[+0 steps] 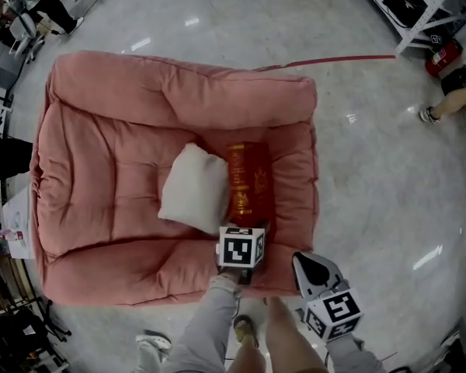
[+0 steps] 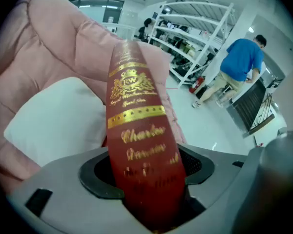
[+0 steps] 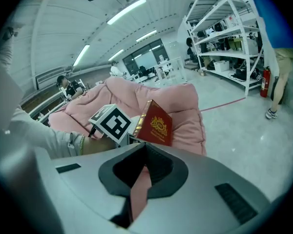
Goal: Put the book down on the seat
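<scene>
**Book on seat, propped on edge, grip slack**

The red hardback book (image 1: 248,179) is on the pink armchair seat (image 1: 101,177). It is tilted on 1 long edge with its gilt spine uppermost, lodged between the white pillow (image 1: 193,186) and the padded armrest (image 1: 299,169). It touches the pillow. In my judgement that wedging is what props it, so it does not yet lie flat.

The left tongs (image 1: 247,222) are at the book's near end, their 2 jaws spread wide with the spine running out between them. The pads appear to stand just clear of the covers rather than pressing, so the seat seems to carry the weight.

The right tongs (image 1: 314,266) hang off the chair's front edge, apart from the book. Their jaws are drawn together to a slit and hold nothing.

Risk noted: the book may tip over once the left tongs back away.
</scene>
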`<action>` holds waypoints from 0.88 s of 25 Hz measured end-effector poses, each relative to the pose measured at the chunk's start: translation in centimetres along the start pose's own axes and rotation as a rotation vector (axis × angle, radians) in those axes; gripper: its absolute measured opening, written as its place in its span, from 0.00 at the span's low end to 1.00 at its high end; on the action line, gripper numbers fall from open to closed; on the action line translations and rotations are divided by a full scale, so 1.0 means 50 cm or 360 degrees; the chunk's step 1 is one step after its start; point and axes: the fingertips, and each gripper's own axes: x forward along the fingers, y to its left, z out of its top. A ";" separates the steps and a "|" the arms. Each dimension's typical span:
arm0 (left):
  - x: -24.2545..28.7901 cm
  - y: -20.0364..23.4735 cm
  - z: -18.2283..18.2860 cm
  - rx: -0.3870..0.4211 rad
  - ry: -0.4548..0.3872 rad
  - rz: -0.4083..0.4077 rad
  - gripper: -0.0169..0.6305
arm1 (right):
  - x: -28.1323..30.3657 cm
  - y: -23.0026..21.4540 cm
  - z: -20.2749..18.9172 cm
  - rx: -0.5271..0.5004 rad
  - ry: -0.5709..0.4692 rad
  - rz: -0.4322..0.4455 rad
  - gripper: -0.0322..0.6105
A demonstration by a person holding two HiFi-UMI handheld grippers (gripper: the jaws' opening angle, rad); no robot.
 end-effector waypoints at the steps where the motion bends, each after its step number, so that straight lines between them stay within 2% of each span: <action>1: -0.003 0.002 0.000 -0.0013 -0.0003 0.0004 0.51 | 0.000 0.005 0.001 -0.0002 -0.0002 0.0007 0.06; 6: -0.033 0.026 -0.004 -0.0210 -0.0034 0.0017 0.54 | -0.002 0.035 0.014 -0.0027 -0.0019 0.0047 0.06; 13: -0.102 0.037 -0.019 -0.0219 -0.0096 0.0090 0.55 | -0.022 0.067 0.032 -0.0063 -0.0041 0.0086 0.06; 22: -0.197 0.009 -0.030 -0.0261 -0.0184 0.0066 0.55 | -0.061 0.096 0.058 -0.0125 -0.0081 0.0089 0.06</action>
